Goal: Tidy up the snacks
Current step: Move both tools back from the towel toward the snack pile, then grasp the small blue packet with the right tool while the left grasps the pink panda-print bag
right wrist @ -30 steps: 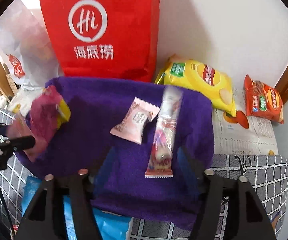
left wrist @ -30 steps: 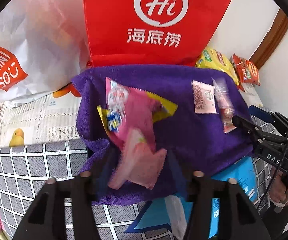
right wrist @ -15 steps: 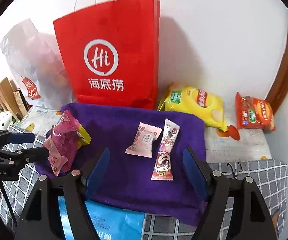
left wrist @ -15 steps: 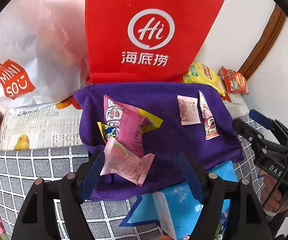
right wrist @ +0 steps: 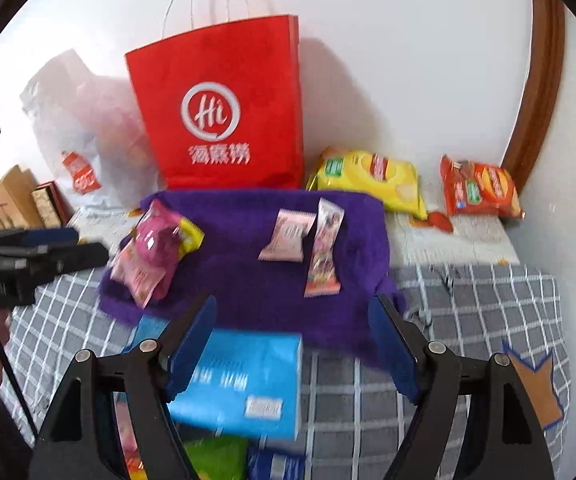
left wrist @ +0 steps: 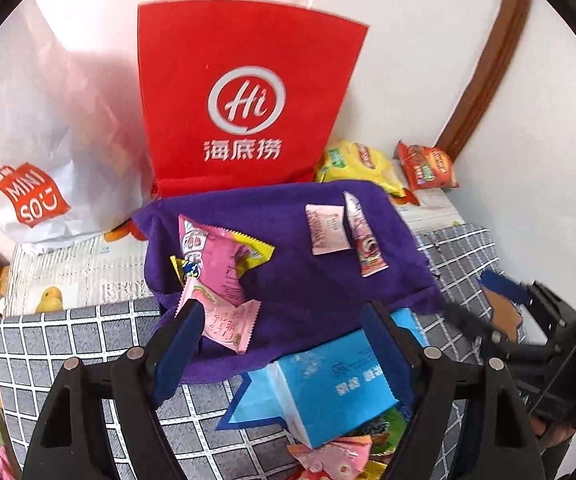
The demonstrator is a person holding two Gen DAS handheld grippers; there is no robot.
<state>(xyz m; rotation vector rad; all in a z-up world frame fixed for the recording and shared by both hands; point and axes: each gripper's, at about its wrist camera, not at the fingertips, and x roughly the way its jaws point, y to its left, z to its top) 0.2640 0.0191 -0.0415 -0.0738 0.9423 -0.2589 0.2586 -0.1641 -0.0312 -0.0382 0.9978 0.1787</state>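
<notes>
A purple towel (left wrist: 307, 280) (right wrist: 256, 280) lies on the checked cloth. On its left is a pile of pink and yellow snack packets (left wrist: 220, 272) (right wrist: 152, 252). On its right lie a pale pink packet (left wrist: 325, 229) (right wrist: 288, 236) and a long wafer packet (left wrist: 363, 240) (right wrist: 323, 252). A blue carton (left wrist: 327, 376) (right wrist: 244, 380) lies at the towel's near edge. My left gripper (left wrist: 284, 344) is open and empty above the near edge. My right gripper (right wrist: 291, 344) is open and empty, and shows at the right of the left wrist view (left wrist: 499, 312).
A red paper bag (left wrist: 244, 108) (right wrist: 224, 108) stands behind the towel, with a white Miniso bag (left wrist: 28, 152) to its left. Yellow (right wrist: 371, 180) and orange (right wrist: 479, 192) chip bags lie at the back right. More loose snacks (left wrist: 339, 456) lie in front.
Both grippers have pulled back and up from the towel. The pink packets that were between the left fingers now lie on the towel, as does the wafer packet on the right.
</notes>
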